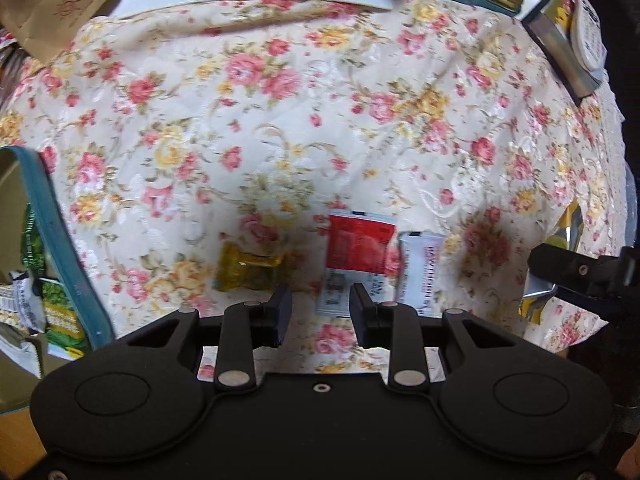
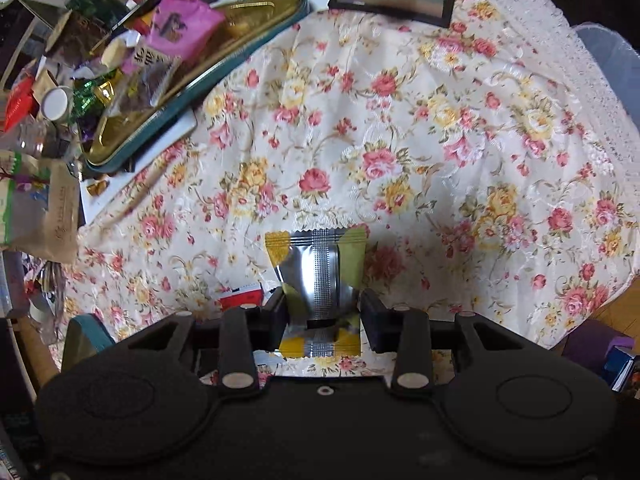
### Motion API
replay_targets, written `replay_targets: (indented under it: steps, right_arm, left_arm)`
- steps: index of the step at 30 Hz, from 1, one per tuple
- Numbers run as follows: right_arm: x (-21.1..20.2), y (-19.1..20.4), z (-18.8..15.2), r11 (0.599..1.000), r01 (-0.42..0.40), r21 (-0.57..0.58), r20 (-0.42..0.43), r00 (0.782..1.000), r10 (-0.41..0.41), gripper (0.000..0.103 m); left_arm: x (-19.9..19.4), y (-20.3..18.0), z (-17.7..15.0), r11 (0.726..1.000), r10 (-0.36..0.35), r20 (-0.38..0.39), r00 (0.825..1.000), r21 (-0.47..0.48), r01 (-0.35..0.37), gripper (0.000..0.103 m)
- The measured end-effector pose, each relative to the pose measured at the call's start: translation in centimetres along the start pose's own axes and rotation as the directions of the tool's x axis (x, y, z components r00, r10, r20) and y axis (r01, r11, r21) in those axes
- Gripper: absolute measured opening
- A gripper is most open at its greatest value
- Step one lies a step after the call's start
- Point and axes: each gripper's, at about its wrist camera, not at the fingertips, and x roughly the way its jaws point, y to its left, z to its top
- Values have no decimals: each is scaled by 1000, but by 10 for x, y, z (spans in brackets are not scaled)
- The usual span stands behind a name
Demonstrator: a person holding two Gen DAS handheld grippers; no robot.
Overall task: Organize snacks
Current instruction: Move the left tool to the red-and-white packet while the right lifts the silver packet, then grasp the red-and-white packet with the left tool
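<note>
A: Right tongs status?

B: Pinching a yellow-green foil packet. Silver back faces the camera, crimped seam strip down the middle, serrated far edge. Long axis runs near-to-far, along the fingers. Pads press its near half from both sides; the foil buckles there. Near end is partly hidden behind the tongs' body.

A: Off the table?

B: Looks held above the floral cloth, shadow under it. Can't tell how high.

A: Left tongs?

B: Spread, nothing between the pads. They hang over a red-and-white sachet, flat, rectangular, long axis near-to-far. Its near end is cut off by the fingers. Print is blurred, unreadable.

A: Neighbours?

B: White sachet just to its right, parallel, touching or nearly, can't tell. Gold crinkly candy wrapper to its left, apart, long axis left-to-right. All lying on the cloth: glossy, embossed, wrinkled, pink and yellow roses.

A: Where do the snacks go?

B: Teal-rimmed tin tray, gold inside, far left in the right view. Piled with mixed wrappers: a pink pouch, green foil, dark bags. Most of it overlaps, hard to separate. A second teal-rimmed container sits at the left edge of the left view, cropped, with green packets inside.

A: Anything else?

B: Far right, a flat dark box with a white oval item on top, cut off by the frame.
</note>
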Motion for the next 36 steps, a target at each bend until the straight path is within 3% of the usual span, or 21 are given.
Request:
replay_targets:
  steps: [12, 22, 36]
  right_arm:
    - [-27, 6, -16, 999, -9, -49, 77, 997, 12, 40]
    - [-30, 3, -18, 999, -26, -44, 72, 997, 29, 40]
    - [-21, 10, -20, 998, 5, -69, 53, 999, -1, 40]
  left_arm:
    - [16, -16, 6, 1000, -18, 25, 1000, -20, 18, 40]
    - [31, -24, 7, 999, 37, 18, 999, -16, -36, 40]
    - [43, -56, -1, 990, 128, 57, 990, 51, -131, 51]
